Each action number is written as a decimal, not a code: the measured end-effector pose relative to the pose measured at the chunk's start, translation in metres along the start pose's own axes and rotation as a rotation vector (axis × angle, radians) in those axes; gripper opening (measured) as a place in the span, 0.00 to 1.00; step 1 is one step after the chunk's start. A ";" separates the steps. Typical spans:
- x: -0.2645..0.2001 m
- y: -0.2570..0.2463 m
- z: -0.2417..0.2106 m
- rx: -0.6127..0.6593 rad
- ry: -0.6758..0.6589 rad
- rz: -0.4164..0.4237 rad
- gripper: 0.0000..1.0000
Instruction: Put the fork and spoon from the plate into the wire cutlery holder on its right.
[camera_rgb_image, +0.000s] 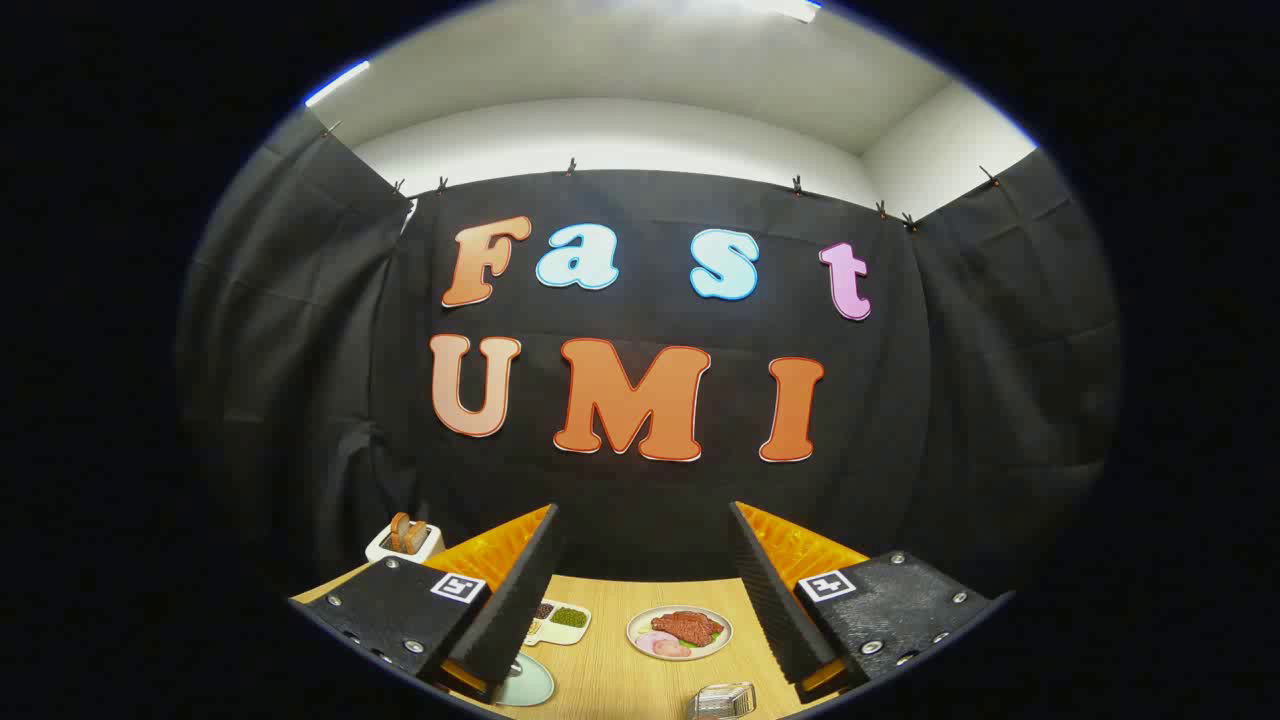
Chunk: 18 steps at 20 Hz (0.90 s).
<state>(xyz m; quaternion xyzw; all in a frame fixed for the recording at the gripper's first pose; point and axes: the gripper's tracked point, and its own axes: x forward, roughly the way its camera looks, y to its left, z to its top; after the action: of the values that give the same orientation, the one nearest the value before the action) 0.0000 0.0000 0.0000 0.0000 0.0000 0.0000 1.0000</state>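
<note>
The claw (645, 610) is wide open. Its two fingers stand far apart and nothing is between them. It holds nothing and touches nothing.

It is up high, looking mostly at the back wall, and the wooden table (610, 665) is low down under it.

The thing to reach for is low and to the left, just under the tip of the left finger. That is a pale green plate (530, 685), and the finger hides part of it. The fork and spoon should be on that plate, but I cannot see them from here (so I cannot tell which way they point).

A little to the right, low between the fingers and closer to the right one, is the wire holder (722, 701). Part of it shows, and it looks empty. So I think no fork or spoon has gone in yet.

The claw will have to tip down and go left to the plate first.

Farther ahead between the fingers is a white plate with meat (680, 632). Near it, beside the left finger, is a small tray with green bits (562, 620). Way beyond the left finger is a toaster with bread (405, 540).
</note>
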 end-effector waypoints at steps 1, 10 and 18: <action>0.000 0.003 -0.001 -0.002 0.005 0.006 0.98; 0.003 0.015 0.000 -0.011 0.023 0.039 0.98; 0.010 0.042 -0.009 -0.004 0.060 0.085 0.97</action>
<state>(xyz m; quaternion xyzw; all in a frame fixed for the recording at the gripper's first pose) 0.0104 0.0424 -0.0086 -0.0019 0.0298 0.0427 0.9986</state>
